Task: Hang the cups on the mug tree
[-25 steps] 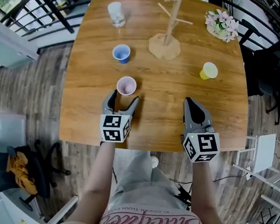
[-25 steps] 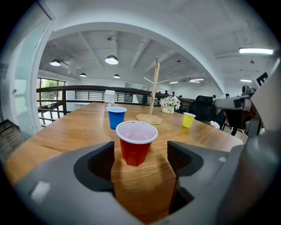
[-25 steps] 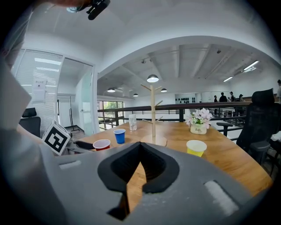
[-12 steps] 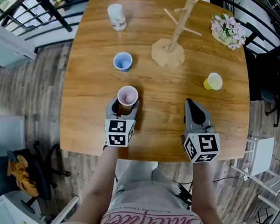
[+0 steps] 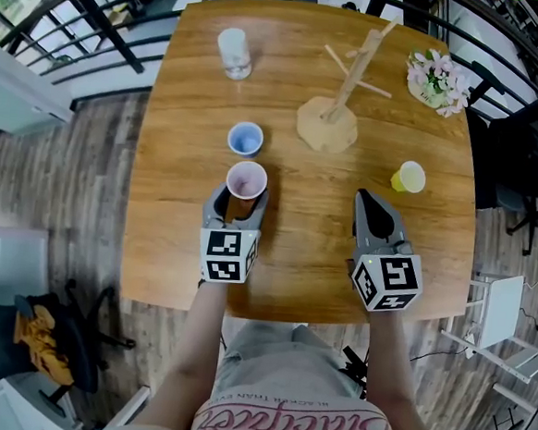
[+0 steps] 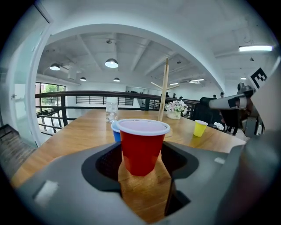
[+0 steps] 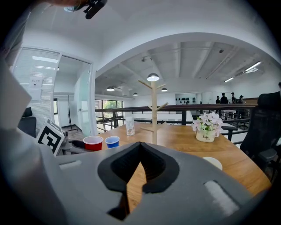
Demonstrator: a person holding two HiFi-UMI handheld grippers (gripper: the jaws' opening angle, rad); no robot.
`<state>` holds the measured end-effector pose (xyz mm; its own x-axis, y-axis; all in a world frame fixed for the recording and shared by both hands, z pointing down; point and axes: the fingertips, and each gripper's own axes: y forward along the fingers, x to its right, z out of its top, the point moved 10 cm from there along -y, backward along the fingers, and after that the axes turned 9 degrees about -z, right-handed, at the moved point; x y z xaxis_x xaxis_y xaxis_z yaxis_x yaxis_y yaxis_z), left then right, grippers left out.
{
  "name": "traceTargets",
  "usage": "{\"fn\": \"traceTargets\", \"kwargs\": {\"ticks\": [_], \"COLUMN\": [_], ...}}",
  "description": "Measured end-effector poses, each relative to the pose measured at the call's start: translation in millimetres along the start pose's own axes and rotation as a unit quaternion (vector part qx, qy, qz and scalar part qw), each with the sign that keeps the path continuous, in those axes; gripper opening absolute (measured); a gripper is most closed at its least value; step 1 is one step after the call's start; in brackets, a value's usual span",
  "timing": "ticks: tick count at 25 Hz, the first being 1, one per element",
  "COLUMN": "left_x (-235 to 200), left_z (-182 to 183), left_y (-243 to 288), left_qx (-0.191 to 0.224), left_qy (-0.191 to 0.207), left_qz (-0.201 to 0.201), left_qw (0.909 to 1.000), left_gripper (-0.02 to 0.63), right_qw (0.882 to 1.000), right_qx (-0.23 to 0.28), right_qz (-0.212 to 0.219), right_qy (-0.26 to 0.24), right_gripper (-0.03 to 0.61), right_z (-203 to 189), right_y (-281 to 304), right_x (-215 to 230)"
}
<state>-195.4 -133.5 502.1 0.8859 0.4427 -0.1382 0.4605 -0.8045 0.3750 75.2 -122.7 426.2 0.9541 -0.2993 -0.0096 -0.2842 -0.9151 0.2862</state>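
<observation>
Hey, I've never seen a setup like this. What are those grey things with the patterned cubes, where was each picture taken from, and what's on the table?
There is no robot here. A person holds a hand-operated gripper in each hand, and the patterned cubes are part of those tools. One picture comes from a camera on the person's head, looking down. The other two come from cameras riding on each gripper, looking along its jaws.

On the wooden table stand a wooden mug tree, a blue cup, a yellow cup, a clear glass and a pot of flowers.

The left gripper has just been closing its jaws and now clamps a red cup. The right gripper is shut and empty.
</observation>
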Motion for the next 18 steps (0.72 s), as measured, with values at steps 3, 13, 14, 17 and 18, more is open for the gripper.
{"fn": "traceTargets", "kwargs": {"ticks": [3,13,14,17,18], "left_x": [-0.1,8.6,10.8,18.6,20.8], "left_z": [11.7,46.8,50.1,60.7,65.7], "left_y": [-2.2,-20.2,-23.3,-32.5,-34.6], "left_qx": [0.012,0.058,0.064,0.082,0.089], "left_qy": [0.006,0.019,0.02,0.024,0.027], "left_qz": [0.003,0.026,0.03,0.045,0.05], "left_qw": [0.9999,0.9978,0.9973,0.9953,0.9944], "left_gripper": [0.291,0.291,0.291,0.291,0.29], "right_qw": [1.0,0.999,0.998,0.998,0.997], "right_qx": [0.013,0.051,0.054,0.067,0.073], "right_qz": [0.0,0.001,0.004,0.011,0.014], "right_qy": [-0.002,-0.006,-0.006,-0.01,-0.011], "right_gripper": [0.002,0.001,0.002,0.002,0.002], "right_z": [10.0,37.9,39.8,48.1,52.4], "right_y": [0.6,-11.1,-13.3,-19.2,-20.2], "right_x": [1.2,11.7,12.8,18.2,20.9]}}
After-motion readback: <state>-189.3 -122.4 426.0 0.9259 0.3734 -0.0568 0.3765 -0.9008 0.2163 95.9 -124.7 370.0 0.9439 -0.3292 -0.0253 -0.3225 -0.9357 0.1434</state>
